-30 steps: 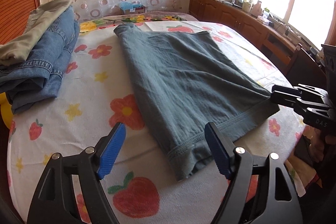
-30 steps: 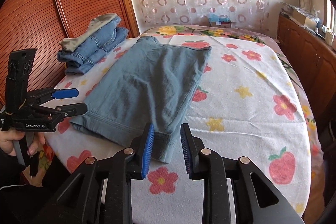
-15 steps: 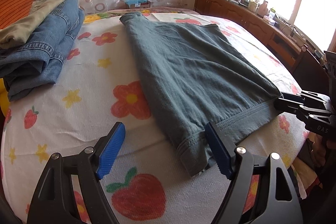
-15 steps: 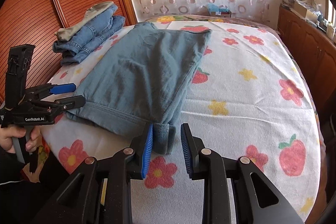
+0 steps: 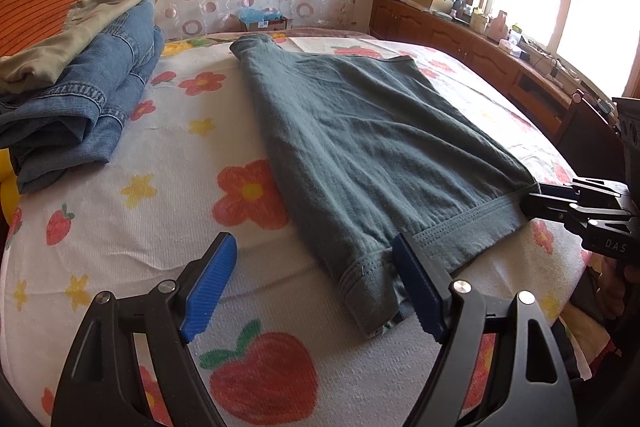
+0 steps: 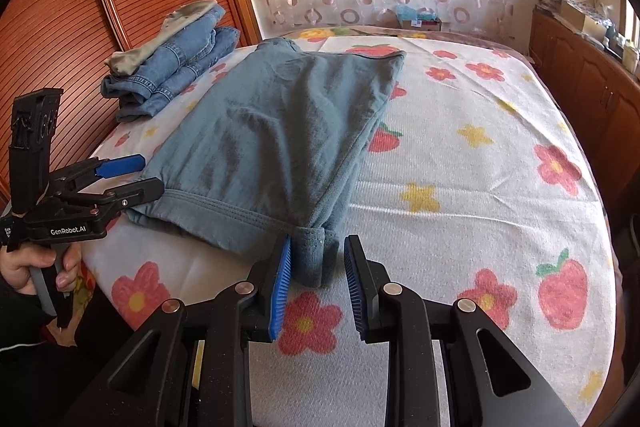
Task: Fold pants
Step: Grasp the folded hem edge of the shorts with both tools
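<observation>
Nearest in the right wrist view, the right gripper stands with its fingers partly spread around the near right hem corner of the teal-grey pants. The left pad lies against the cloth; the right pad stands clear, so we read no pinch yet. In the left wrist view, the left gripper hangs with fingers spread wide, bracketing the near left hem corner, which lies just beside the right pad without being gripped.

We judge the step in hand to be seating both grippers on the two hem corners before lifting them. The next move calls for pressing each pair of fingers together on its corner, then carrying the hem toward the far waistband.

The pants lie flat, already folded lengthwise, on the flower-and-strawberry bedspread, hem near, waist far. Far left rests a stack of folded jeans topped by an olive garment.

Against the earlier frames, we see the hem nearer both grippers; both finger openings look unchanged.
</observation>
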`<state>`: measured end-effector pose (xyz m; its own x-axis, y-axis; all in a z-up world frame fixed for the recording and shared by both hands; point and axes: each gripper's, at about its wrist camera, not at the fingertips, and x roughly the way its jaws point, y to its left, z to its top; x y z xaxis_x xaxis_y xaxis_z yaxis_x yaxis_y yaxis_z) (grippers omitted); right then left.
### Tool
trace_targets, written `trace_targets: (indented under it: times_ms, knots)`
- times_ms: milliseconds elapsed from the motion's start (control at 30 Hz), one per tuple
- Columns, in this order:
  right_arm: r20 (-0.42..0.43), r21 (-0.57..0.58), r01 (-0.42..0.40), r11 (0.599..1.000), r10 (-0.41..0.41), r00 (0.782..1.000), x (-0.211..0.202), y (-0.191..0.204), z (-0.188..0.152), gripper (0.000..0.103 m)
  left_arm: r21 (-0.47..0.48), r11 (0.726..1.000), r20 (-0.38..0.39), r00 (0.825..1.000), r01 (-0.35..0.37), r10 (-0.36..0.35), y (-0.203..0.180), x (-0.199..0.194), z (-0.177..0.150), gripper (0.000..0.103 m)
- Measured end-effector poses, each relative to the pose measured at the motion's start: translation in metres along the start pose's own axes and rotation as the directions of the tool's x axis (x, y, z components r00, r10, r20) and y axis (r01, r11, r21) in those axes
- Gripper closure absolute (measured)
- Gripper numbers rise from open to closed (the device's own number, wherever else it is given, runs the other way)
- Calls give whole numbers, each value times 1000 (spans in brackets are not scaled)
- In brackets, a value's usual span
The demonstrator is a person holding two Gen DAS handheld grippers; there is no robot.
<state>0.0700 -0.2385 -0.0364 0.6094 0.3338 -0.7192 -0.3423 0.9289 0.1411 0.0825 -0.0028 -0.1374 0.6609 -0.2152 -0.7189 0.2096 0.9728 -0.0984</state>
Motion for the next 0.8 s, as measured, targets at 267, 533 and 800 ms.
trace_targets:
  times_ms: [267, 533, 800]
  knots:
    - [-2, -7, -11, 1000, 11, 1000, 1, 2, 0, 76, -6, 1000, -1, 1000, -5, 5, 0, -1, 0, 22]
    - [10, -24, -12, 1000, 12, 1000, 0, 1, -3, 76, -9, 1000, -12, 1000, -5, 5, 0, -2, 0, 22]
    - [20, -28, -14, 999, 15, 1000, 0, 1, -6, 78, 1, 999, -46, 998, 35, -35, -4, -10, -5, 43]
